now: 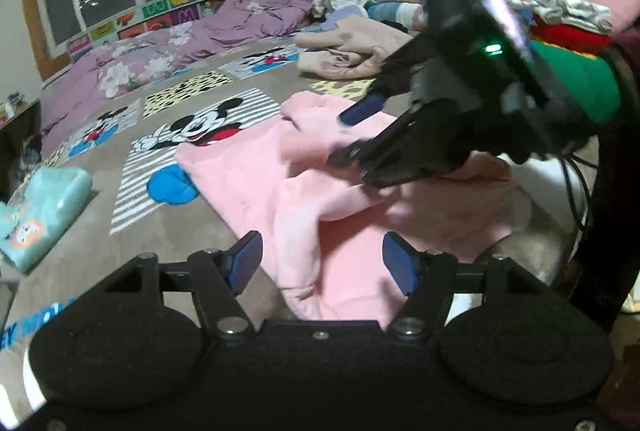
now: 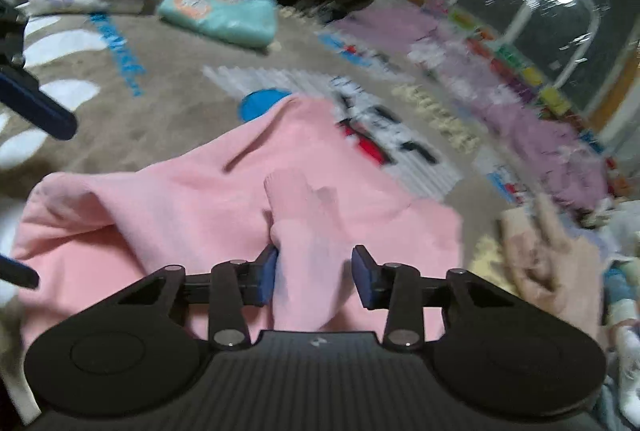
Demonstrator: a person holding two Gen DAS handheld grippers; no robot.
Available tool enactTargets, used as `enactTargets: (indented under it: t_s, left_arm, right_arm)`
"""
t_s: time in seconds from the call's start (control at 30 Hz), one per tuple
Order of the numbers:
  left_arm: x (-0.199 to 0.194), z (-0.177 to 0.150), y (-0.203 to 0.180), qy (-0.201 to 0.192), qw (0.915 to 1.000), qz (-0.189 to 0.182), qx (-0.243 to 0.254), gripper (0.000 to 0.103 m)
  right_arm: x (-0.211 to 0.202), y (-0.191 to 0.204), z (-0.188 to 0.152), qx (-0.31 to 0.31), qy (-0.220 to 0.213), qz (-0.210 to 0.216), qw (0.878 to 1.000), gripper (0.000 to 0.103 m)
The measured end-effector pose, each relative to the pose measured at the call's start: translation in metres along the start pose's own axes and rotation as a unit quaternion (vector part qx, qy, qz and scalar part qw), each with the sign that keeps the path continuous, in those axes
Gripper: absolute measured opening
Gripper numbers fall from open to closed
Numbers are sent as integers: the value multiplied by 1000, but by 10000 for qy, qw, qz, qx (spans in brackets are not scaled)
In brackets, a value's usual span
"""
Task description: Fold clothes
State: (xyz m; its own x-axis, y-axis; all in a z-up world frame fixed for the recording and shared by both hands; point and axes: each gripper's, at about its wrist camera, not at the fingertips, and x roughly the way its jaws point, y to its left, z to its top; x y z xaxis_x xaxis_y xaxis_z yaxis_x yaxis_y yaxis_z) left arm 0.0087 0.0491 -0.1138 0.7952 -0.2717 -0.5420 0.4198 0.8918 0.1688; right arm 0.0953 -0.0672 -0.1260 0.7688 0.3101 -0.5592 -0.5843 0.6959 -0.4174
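Pink garment (image 1: 248, 167) lies spread on the cartoon-print blanket (image 1: 192, 79), partly bunched, one fold of it raised toward the right gripper.

Right gripper (image 2: 314, 277): jaws part-way apart with a ridge of the pink cloth standing between the blue pads (image 2: 267, 273). The left-hand pad touches the cloth; the right-hand pad looks just clear of it. Reading: no firm pinch yet, so I count this gripper as not clamped. From the left wrist view the same gripper comes in from the upper right and its tips sit in the cloth, but blur hides the contact.

Left gripper (image 1: 320, 263): jaws wide apart, nothing pinched. Pink cloth lies ahead of and below the gap, nearer the right-hand pad; bare blanket lies ahead of the left-hand pad.

Step in hand, as judged: taking hold of an edge or sleeve of the garment to begin a fold. Nothing is neatly folded so far.

Next move calls for: the right jaws to seat fully on the ridge before any lift; the left jaws to come down on a matching edge so the cloth travels flat, not twisted.

Hard to make out:
- Right wrist view is smeared by motion; garment type unclear.
- Near edge of the garment is hidden under both gripper bodies.
- Folded teal item (image 2: 218, 9) lies well beyond the jaws, apart from the pink cloth.
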Motion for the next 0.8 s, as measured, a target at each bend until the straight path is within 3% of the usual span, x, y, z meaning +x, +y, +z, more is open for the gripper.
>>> enactTargets:
  t_s: [0.2,0.37,0.5,0.57,0.6,0.8]
  left_arm:
    - [0,-3,7,-54,9998,-22,-196,68]
    - [4,-5,3,46,9999,-53,-109,68]
    - [4,-6,-1,67,10000,-60,-6,68]
    - [2,-6,-2,26,10000,-80,-2,68]
    - [2,-7,-2,13,9999,-121,-4,68]
    - [10,-12,-7,182,9998,-75,55,68]
  right_arm:
    - [-10,-25,-11,1065,-37,-308,9938,36]
    - [-5,-54,-37,2720,132,62,9622,36]
    - [-5,-67,-48,3401,-12,87,9403,37]
    - [-3,-73,-51,3629,-111,234,9315,24]
    - [-2,-76,-52,3728,-156,317,9272,12]
    - [-17,-102,-55,4550,-850,819,8826,11]
